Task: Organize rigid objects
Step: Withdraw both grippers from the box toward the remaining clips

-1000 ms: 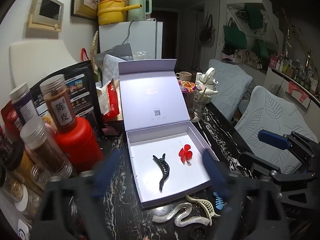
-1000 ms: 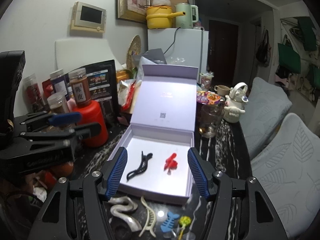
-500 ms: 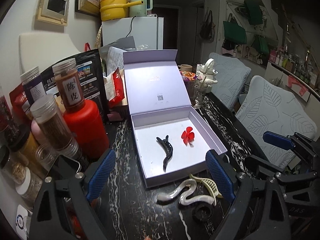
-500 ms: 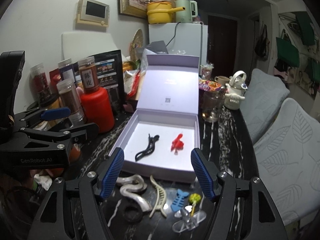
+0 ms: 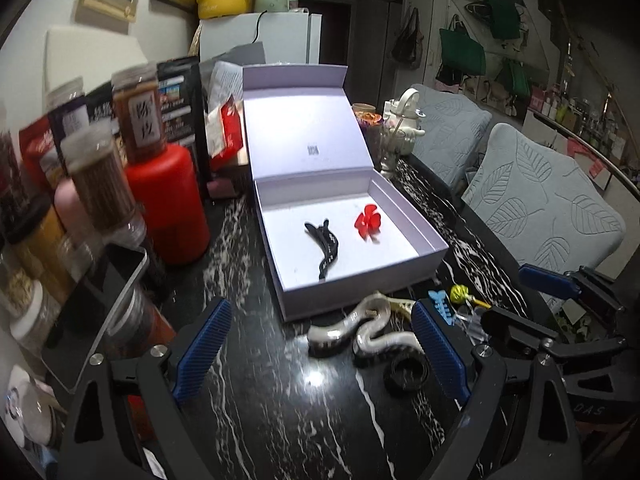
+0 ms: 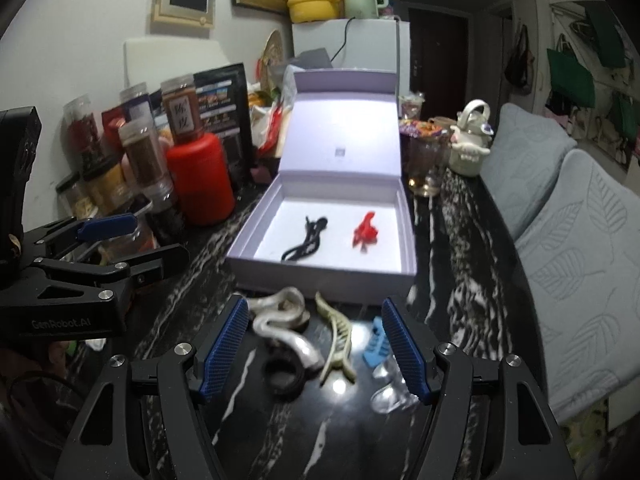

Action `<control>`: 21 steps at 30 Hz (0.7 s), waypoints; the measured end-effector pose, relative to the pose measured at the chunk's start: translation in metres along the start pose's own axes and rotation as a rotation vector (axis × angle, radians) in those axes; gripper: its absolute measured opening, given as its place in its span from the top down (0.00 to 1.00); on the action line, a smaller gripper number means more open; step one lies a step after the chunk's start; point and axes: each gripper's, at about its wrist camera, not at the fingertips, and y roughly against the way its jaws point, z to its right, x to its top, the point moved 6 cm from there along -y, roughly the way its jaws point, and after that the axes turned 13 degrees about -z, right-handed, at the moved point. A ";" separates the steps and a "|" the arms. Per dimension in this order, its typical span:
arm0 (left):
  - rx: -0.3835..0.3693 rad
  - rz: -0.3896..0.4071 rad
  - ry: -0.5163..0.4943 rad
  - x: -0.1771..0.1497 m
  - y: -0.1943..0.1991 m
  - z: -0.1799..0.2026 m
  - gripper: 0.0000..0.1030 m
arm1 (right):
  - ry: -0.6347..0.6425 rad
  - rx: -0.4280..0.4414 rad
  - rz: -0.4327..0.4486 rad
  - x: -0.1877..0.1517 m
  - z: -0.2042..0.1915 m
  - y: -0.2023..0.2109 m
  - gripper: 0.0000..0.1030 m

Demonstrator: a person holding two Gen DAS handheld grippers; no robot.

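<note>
An open lilac box [image 5: 434,246] [image 6: 256,256] on the black marble table holds a black hair claw [image 5: 325,246] [image 6: 306,239] and a red flower clip [image 5: 367,222] [image 6: 365,232]. In front of it lie a pearly wavy clip [image 5: 360,330] [image 6: 282,322], a cream claw clip [image 6: 338,340], a blue fishbone clip [image 5: 442,310] [image 6: 376,346], a black ring [image 5: 406,374] [image 6: 283,376], a yellow pin [image 5: 460,294] and a clear clip [image 6: 390,394]. My left gripper [image 5: 320,350] and right gripper [image 6: 316,354] are open, empty, and hover above these loose clips.
Spice jars [image 5: 94,176] and a red canister [image 5: 170,208] [image 6: 200,180] crowd the table's left side. A glass [image 6: 424,168] and a white teapot [image 6: 470,142] stand right of the box. Grey cushioned seats [image 5: 544,208] run along the right edge.
Both grippers have pulled back toward me from the box, so more loose clips show in front of it. Both stay open and empty.
</note>
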 end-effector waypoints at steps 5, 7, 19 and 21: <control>-0.025 -0.018 0.025 -0.018 -0.004 -0.007 0.10 | -0.032 0.035 -0.019 -0.017 -0.005 -0.012 0.32; -0.041 -0.025 0.026 -0.026 -0.006 -0.009 0.10 | -0.035 0.035 -0.025 -0.022 -0.006 -0.017 0.32; -0.067 -0.127 0.025 -0.053 -0.045 -0.020 0.10 | -0.059 0.033 -0.142 -0.049 -0.014 -0.070 0.37; -0.066 -0.143 0.023 -0.055 -0.051 -0.022 0.10 | -0.062 0.033 -0.163 -0.051 -0.013 -0.079 0.38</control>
